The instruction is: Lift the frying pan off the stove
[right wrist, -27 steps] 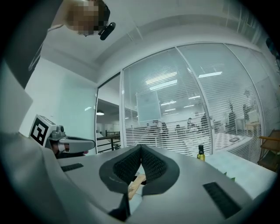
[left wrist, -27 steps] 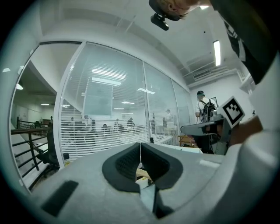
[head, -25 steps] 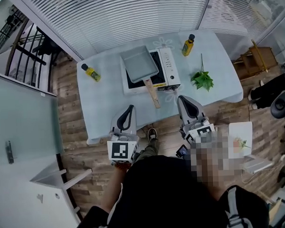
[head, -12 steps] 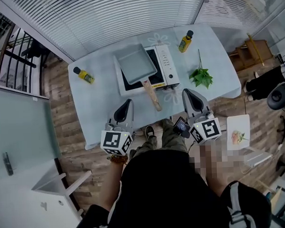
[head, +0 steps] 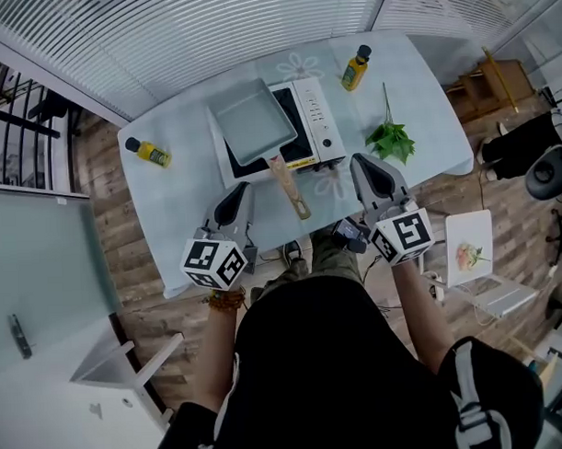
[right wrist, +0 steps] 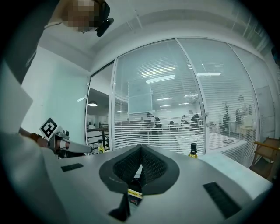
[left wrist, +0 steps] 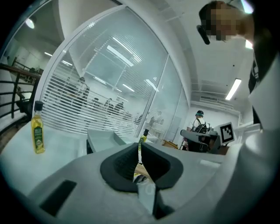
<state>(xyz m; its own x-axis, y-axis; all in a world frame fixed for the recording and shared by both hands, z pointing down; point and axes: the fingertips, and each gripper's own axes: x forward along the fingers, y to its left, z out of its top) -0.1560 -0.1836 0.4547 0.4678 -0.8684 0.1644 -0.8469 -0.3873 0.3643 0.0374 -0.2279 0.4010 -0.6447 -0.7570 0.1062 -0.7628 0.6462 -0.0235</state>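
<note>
A grey rectangular frying pan (head: 253,126) with a wooden handle (head: 288,184) rests on a white portable stove (head: 312,118) on the pale blue table (head: 414,95). In the left gripper view the pan (left wrist: 103,139) shows beyond the jaws. My left gripper (head: 233,203) hovers shut over the table's near edge, left of the handle, holding nothing. My right gripper (head: 371,177) is shut and empty too, right of the handle and near the stove's front corner. In each gripper view the pads (left wrist: 140,159) (right wrist: 140,166) meet.
Two yellow bottles stand on the table, one at the far left (head: 149,152) and one at the back right (head: 354,69). A green leafy sprig (head: 391,138) lies right of the stove. Glass walls with blinds surround the table; a railing is at left.
Both grippers have moved forward from beside my body to over the table's near edge, on either side of the pan handle. The pan and stove have not moved.
</note>
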